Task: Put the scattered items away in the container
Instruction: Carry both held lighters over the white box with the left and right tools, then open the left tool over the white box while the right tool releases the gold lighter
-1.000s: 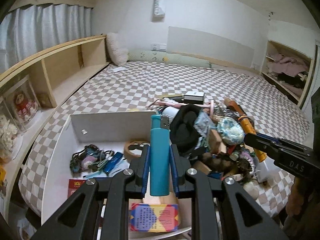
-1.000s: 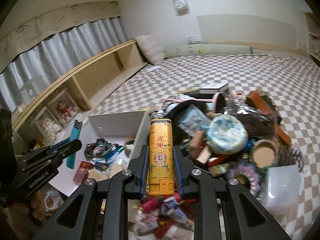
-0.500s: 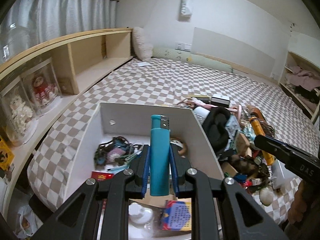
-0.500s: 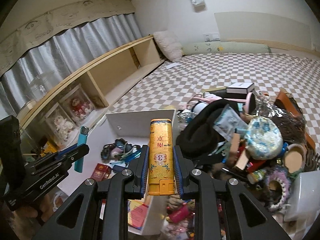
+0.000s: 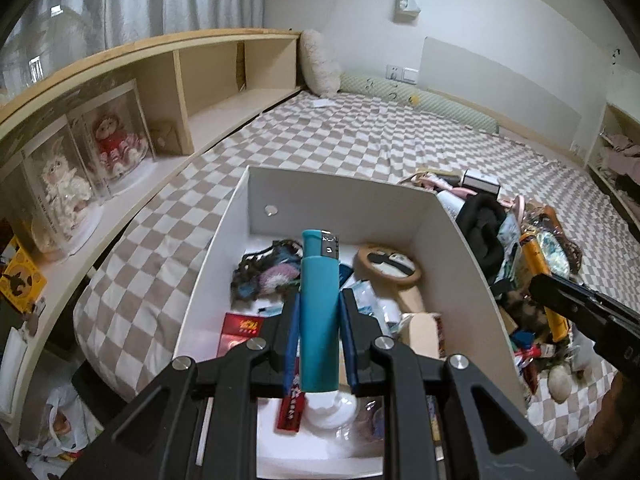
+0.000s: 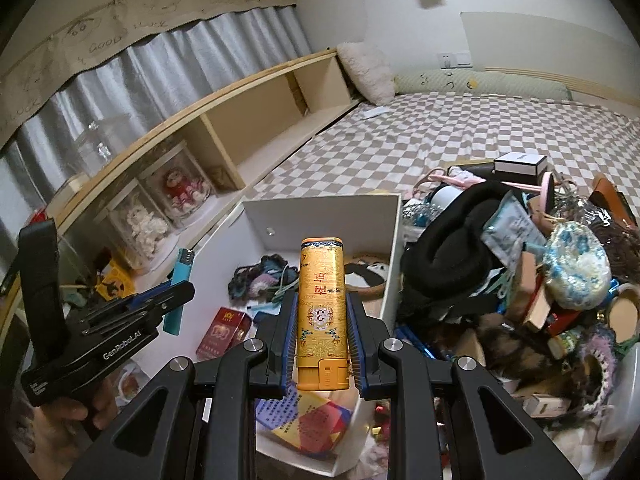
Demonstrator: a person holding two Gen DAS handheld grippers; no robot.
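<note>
My left gripper [image 5: 319, 312] is shut on a teal lighter [image 5: 319, 300] and holds it upright above the white box [image 5: 340, 188]. My right gripper [image 6: 321, 312] is shut on a yellow lighter [image 6: 321, 304] with red characters, above the box's right wall [image 6: 394, 248]. The left gripper [image 6: 160, 300] and its teal lighter [image 6: 180, 280] also show in the right wrist view. The box holds a knitted piece [image 5: 264, 272], a red pack [image 5: 240, 330], a round panda mirror [image 5: 388, 266] and other small items.
A pile of scattered items [image 6: 520, 280] lies on the checkered bed right of the box, with a black cloth [image 6: 452, 248] on top. A wooden shelf [image 5: 120, 120] with boxed dolls runs along the left. The right gripper [image 5: 580, 308] shows at the left wrist view's right edge.
Both grippers have moved left, from over the pile to above the box, each still holding its lighter.
</note>
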